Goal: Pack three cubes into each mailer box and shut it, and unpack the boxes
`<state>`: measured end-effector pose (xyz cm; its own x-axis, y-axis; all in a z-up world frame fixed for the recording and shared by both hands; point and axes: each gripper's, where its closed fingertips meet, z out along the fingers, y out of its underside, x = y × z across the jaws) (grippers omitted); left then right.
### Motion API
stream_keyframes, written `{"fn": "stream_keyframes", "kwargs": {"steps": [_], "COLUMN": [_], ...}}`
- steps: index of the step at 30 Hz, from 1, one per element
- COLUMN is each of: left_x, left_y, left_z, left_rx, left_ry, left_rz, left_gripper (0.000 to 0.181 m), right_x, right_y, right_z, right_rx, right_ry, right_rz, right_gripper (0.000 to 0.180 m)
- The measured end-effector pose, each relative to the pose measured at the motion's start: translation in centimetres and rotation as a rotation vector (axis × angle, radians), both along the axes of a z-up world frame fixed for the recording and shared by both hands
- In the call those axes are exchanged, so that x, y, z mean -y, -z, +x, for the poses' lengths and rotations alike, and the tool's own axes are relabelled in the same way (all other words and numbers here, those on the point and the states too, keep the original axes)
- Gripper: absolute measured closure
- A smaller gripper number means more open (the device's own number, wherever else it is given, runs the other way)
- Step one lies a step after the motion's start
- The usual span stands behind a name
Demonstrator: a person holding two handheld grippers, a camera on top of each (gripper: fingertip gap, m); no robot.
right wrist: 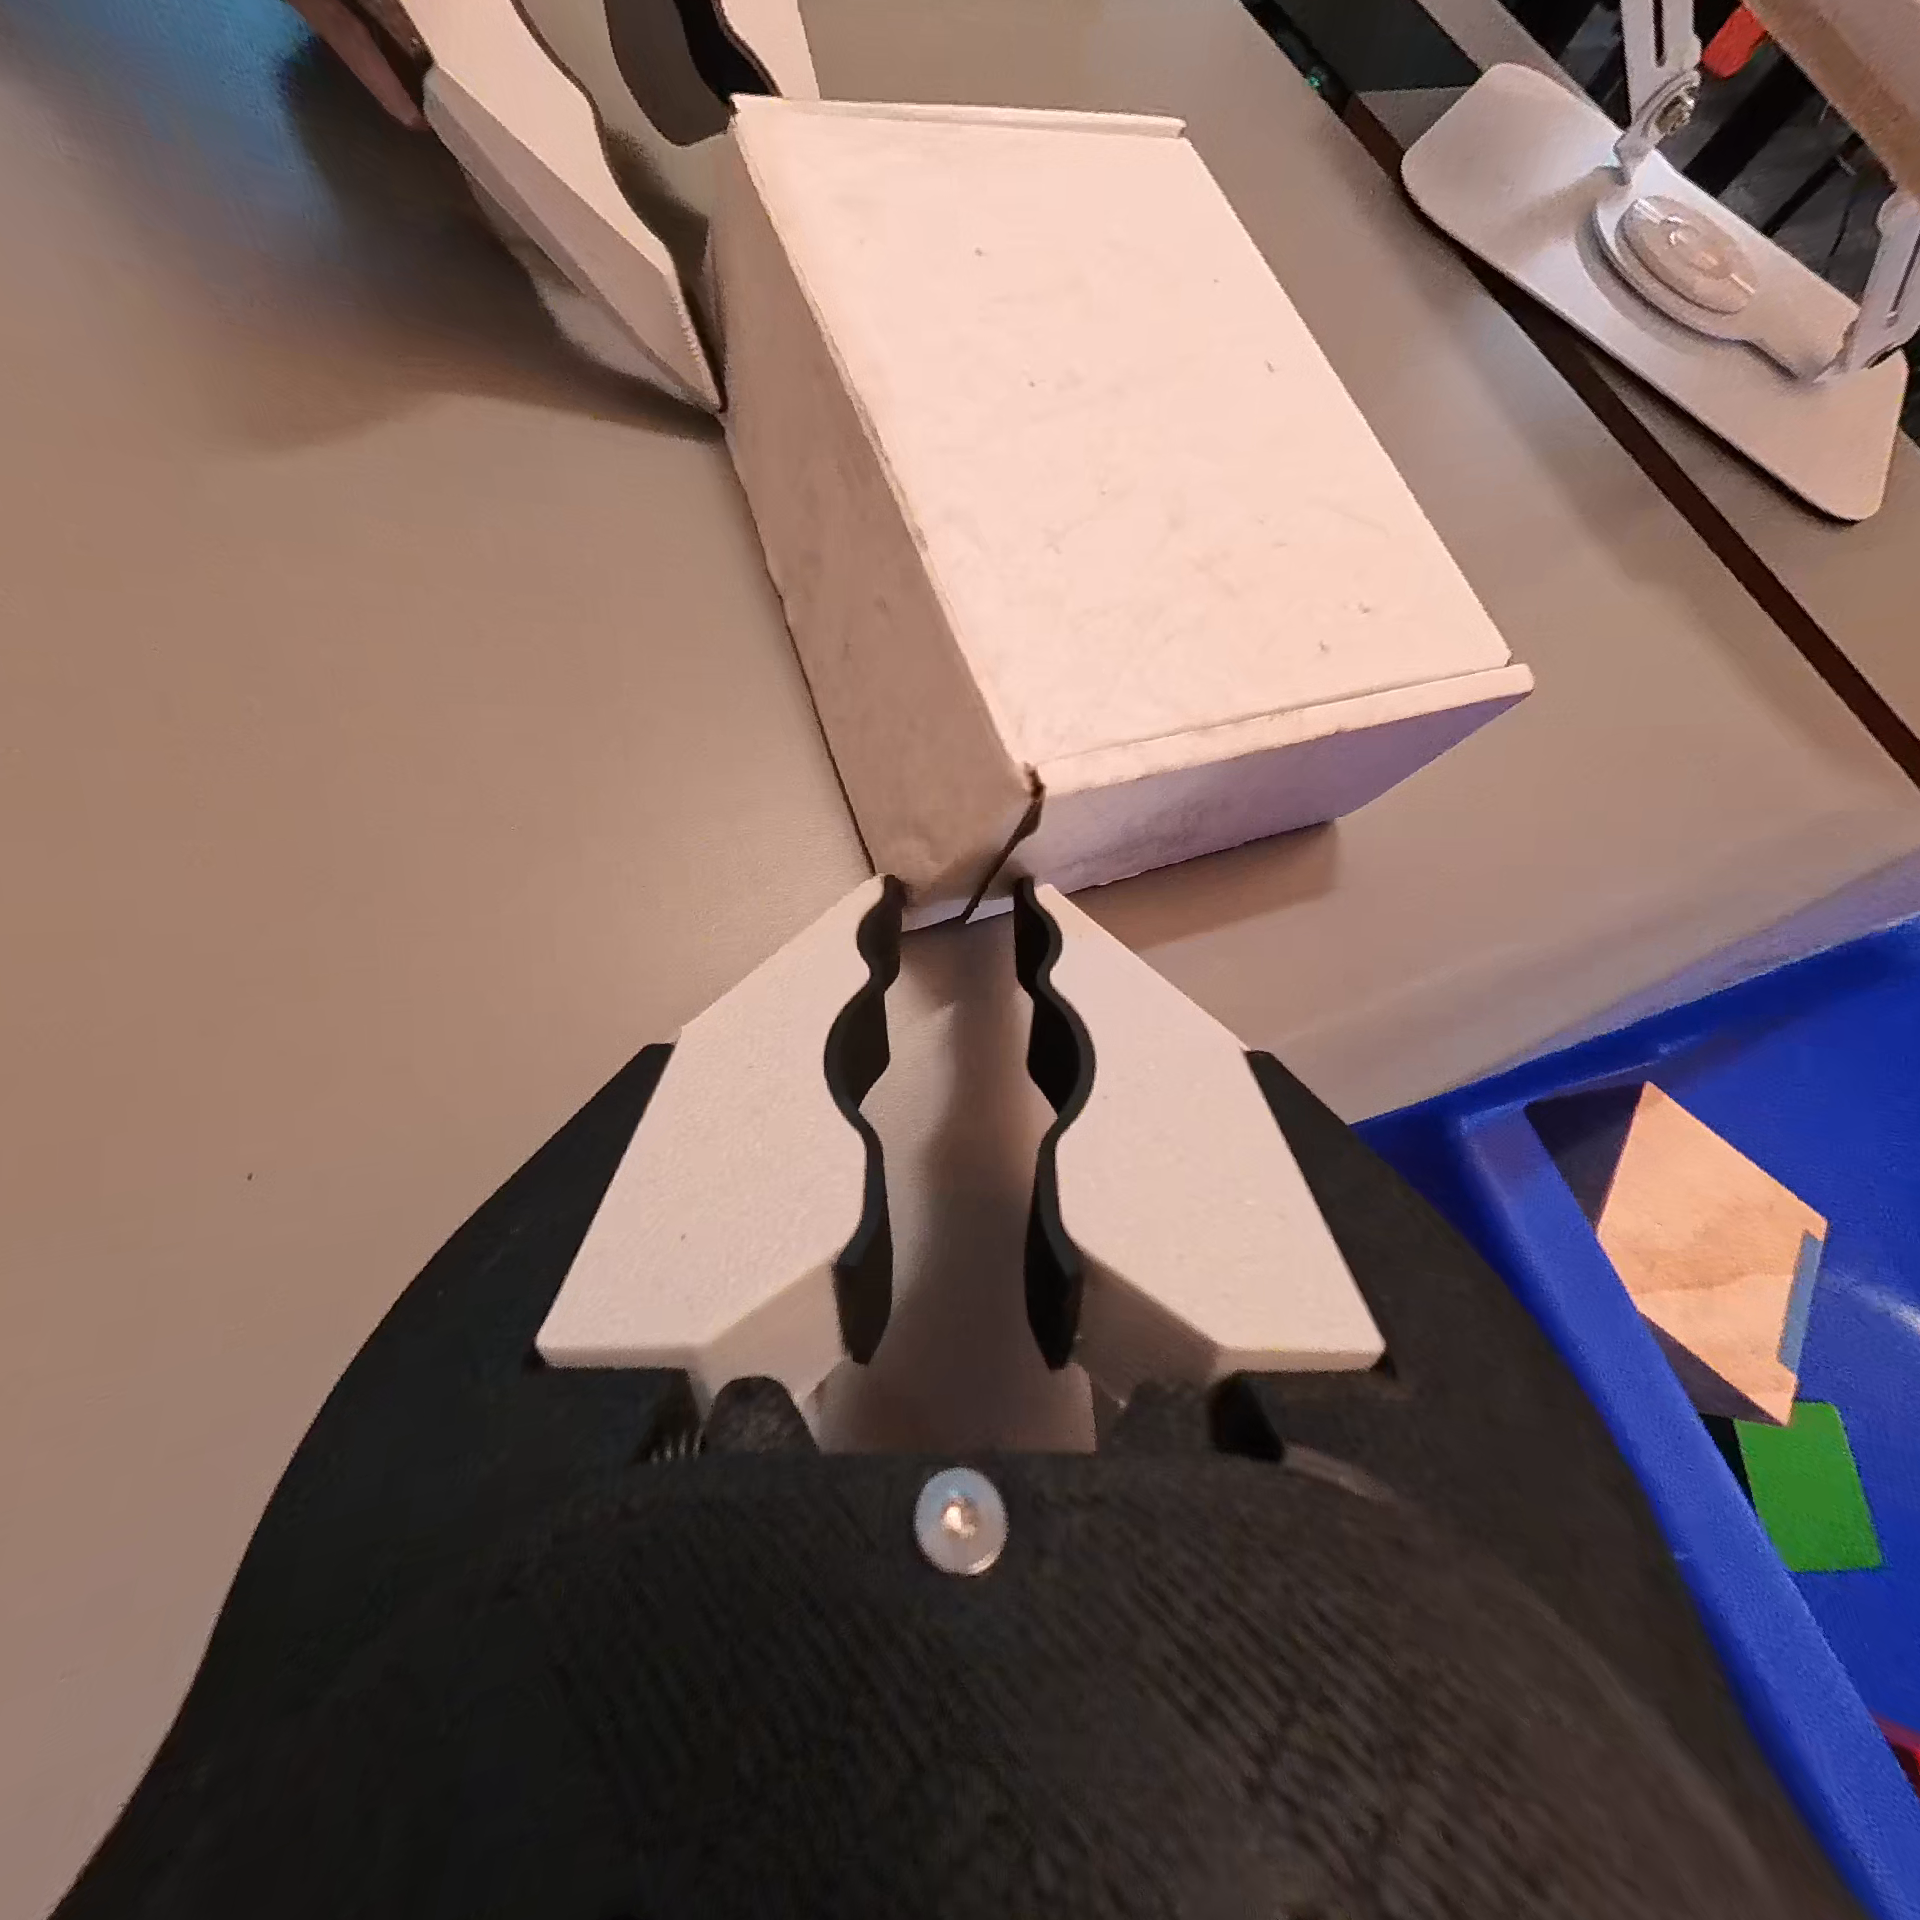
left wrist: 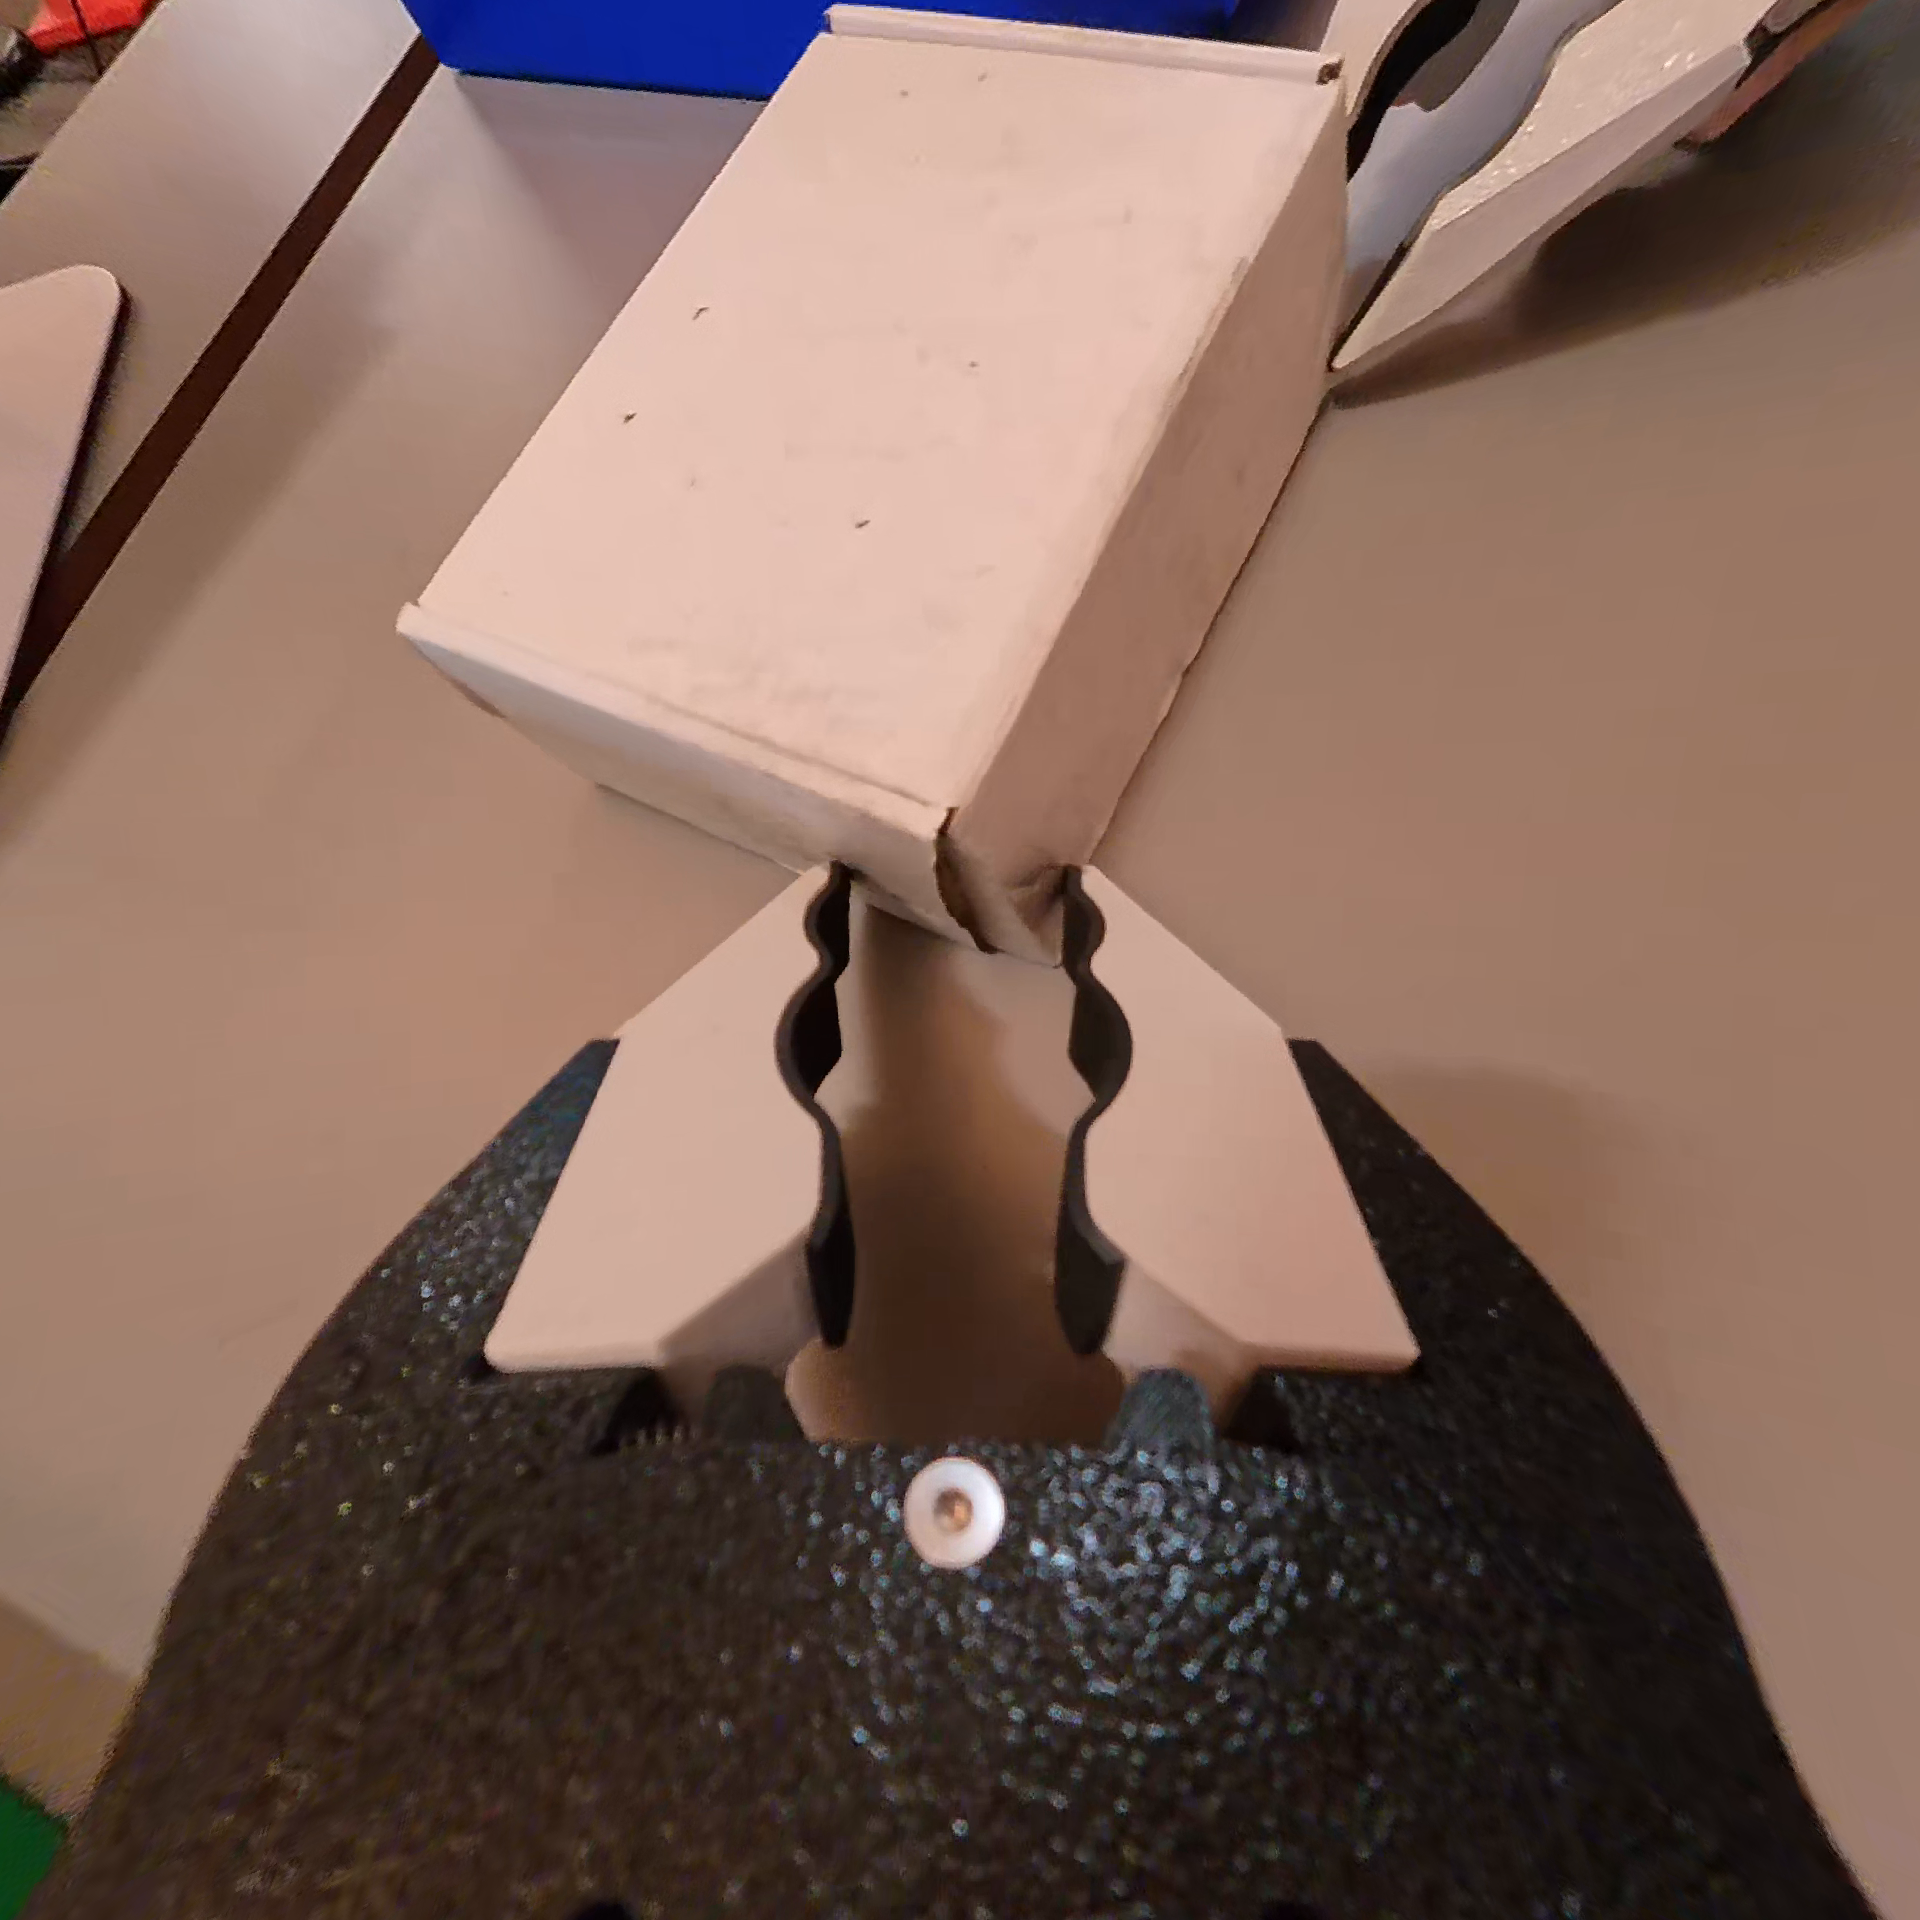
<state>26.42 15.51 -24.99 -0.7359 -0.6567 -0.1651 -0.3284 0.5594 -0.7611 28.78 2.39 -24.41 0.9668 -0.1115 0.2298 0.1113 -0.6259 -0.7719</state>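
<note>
Now the box (left wrist: 894, 457) sits shut on the table (left wrist: 312, 1039). The left gripper (left wrist: 956, 894) and right gripper (right wrist: 951, 899) each pinch a corner of it. At 4 o'clock, a cube (right wrist: 1704, 1257) waits in the blue bin (right wrist: 1558, 1455). More packing or unpacking may be left.

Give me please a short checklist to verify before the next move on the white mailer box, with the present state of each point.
1. Mailer box lid down, closed: ok.
2. Left gripper at a near box corner: ok; its jaws are parted around that corner.
3. Right gripper at the opposite end's corner: ok; jaws also parted.
4. Firm hold on the box by either gripper: cannot tell.
5. Three cubes inside the box: cannot tell, lid hides them.
6. Blue bin reachable beside the right gripper: ok; it holds a wooden cube.
</note>
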Motion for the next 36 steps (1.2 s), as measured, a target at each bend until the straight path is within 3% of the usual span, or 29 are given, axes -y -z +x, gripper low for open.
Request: {"fn": "stream_keyframes", "kwargs": {"steps": [11,14,17,36], "left_x": [0.4,0.3,0.2,-0.2], "left_y": [-0.4,-0.5,-0.3,-0.2], "left_z": [-1.0,-1.1,-0.9,0.5], "left_rx": [-0.017,-0.014,-0.042,0.121], "left_ry": [0.089,0.103,0.093,0.037], "left_rz": [-0.051,-0.056,-0.062,0.089], "left_gripper": [0.143,0.133,0.145,0.155], "right_x": [0.5,0.6,0.3,-0.1], "right_y": [-0.9,-1.1,-0.9,-0.6], "right_z": [0.5,0.8,0.7,1.6], "right_rx": [0.031,0.017,0.040,0.036], "right_ry": [0.008,0.022,-0.014,0.047], "right_rz": [0.054,0.067,0.051,0.032], "right_gripper": [0.152,0.147,0.152,0.158]}}
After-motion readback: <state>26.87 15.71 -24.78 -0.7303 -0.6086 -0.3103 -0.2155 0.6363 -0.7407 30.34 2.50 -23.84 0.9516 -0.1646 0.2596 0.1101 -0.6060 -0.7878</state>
